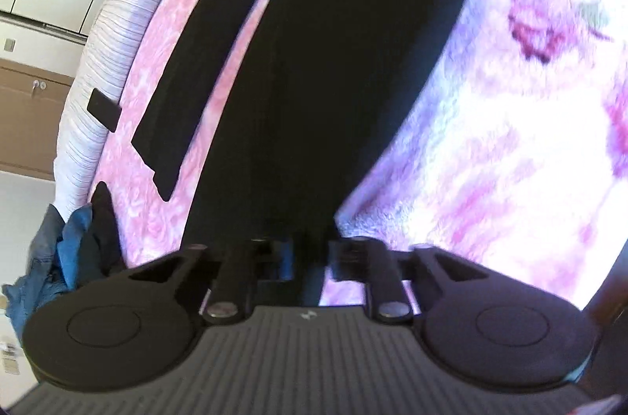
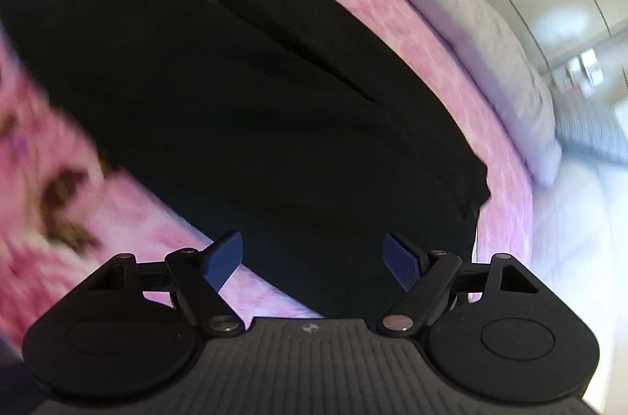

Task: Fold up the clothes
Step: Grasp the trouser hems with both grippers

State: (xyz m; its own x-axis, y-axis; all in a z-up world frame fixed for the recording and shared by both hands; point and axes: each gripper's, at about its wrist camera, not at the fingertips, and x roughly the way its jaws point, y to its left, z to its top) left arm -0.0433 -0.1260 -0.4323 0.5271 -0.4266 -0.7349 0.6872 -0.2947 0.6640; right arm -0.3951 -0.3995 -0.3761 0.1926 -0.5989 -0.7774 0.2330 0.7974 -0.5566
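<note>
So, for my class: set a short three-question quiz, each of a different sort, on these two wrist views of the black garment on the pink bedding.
1. True or false: the right gripper has its jaws apart, with nothing pinched between them.
2. Multiple choice: the black garment lies on A) a bare wooden floor, B) a pink floral blanket, C) a metal tray.
3. Fill in: in the left wrist view, the left gripper is ____ at the near edge of the black garment.

Key
1. True: its blue pads stand wide, above the garment's near edge.
2. B.
3. Shut; the dark cloth hides whether fabric is caught between the fingers.
</note>
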